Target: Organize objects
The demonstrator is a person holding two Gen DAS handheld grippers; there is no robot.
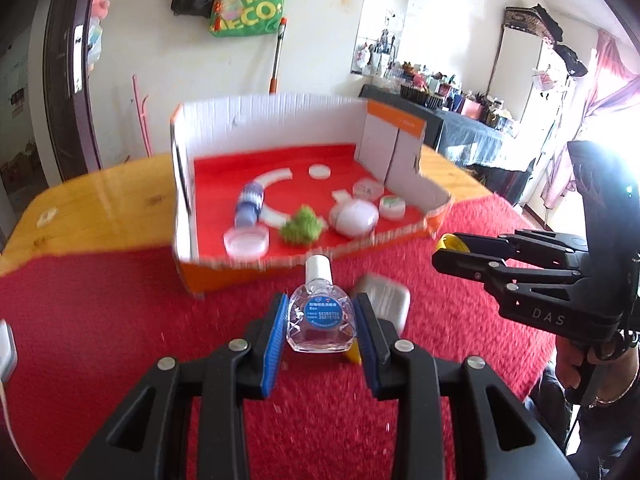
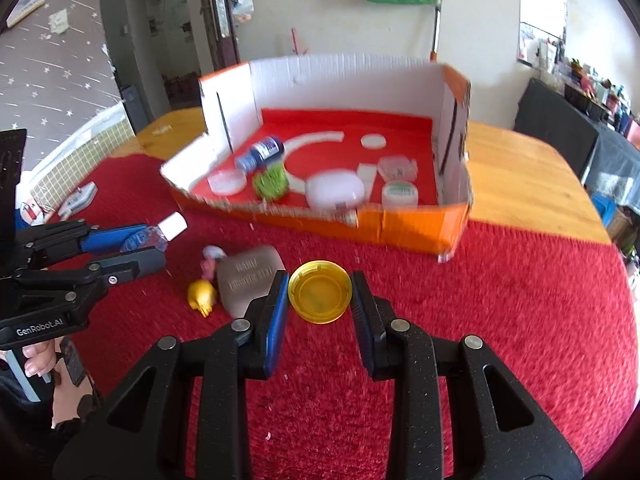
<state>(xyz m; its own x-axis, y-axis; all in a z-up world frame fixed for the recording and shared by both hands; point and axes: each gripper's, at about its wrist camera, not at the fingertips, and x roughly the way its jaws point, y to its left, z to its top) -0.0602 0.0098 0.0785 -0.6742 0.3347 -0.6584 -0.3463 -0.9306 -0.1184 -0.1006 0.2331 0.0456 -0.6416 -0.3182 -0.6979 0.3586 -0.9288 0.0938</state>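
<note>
Left gripper point(image 1: 322, 320) clamps a clear dropper bottle point(image 1: 321, 322) and right gripper point(image 2: 320, 300) a yellow lid point(image 2: 320, 297), both above the red cloth point(image 2: 500, 300) before the partly filled box point(image 2: 400, 232); a grey tin point(image 2: 248, 280) remains outside.

Home: cluttered dresser point(image 1: 440, 88), hanging bags point(image 1: 248, 4)
</note>
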